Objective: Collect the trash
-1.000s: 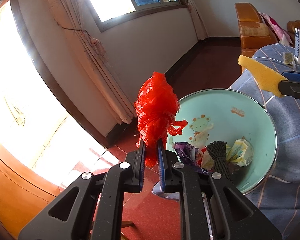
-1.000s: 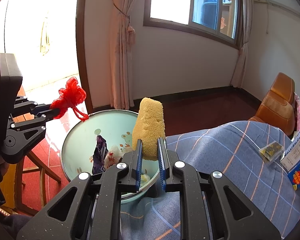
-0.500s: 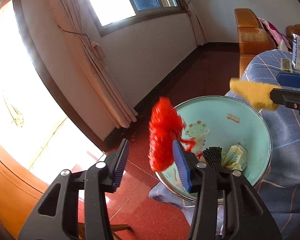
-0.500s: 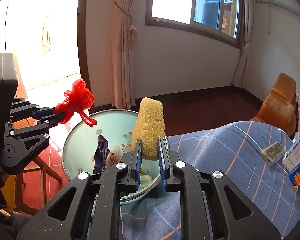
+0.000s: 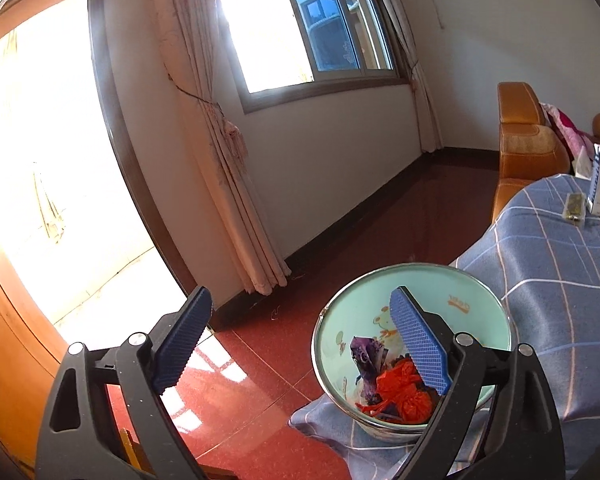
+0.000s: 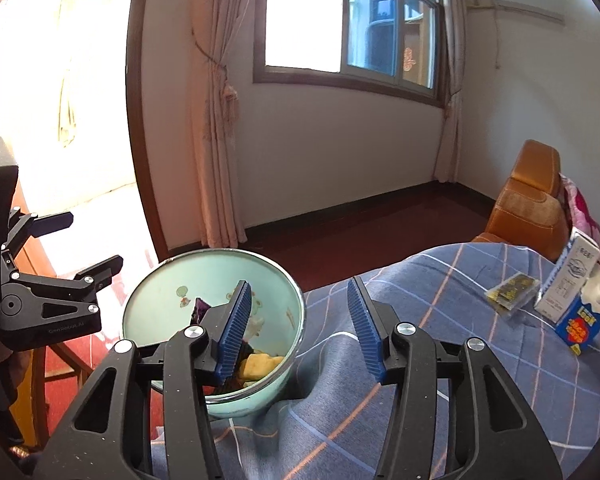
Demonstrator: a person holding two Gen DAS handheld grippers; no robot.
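Risk here lies mainly with the basin (image 6: 296, 312), a mint-green enamel bowl that sits on rumpled blue checked cloth (image 6: 440, 288) at the table's edge, its far rim appearing to overhang the red floor (image 5: 260, 380); in my judgement a knock from either tool on withdrawal could tip it and spill the collected rubbish. The right gripper (image 6: 300, 332) straddles the basin's near rim, its left finger inside the bowl at about 9 o'clock of centre, its right finger over the cloth, so a careless sideways pull would catch the rim. Jaws of the right gripper stand wide apart and grasp nothing; whether the inner finger touches the contents cannot be told. The left gripper (image 5: 300, 344) is likewise spread wide and empty, one finger over the floor, the other in front of the basin's interior. Trash already in the basin: red plastic bag (image 5: 404, 392), purple wrapper (image 5: 366, 364), yellow sponge (image 6: 260, 364). Items not yet collected lie on the cloth at roughly 3 o'clock of the right wrist view: a small crinkled packet (image 6: 512, 292) and, just beside it, a milk carton (image 6: 580, 300). The carton stands tilted and may fall when reached for, in my estimate.
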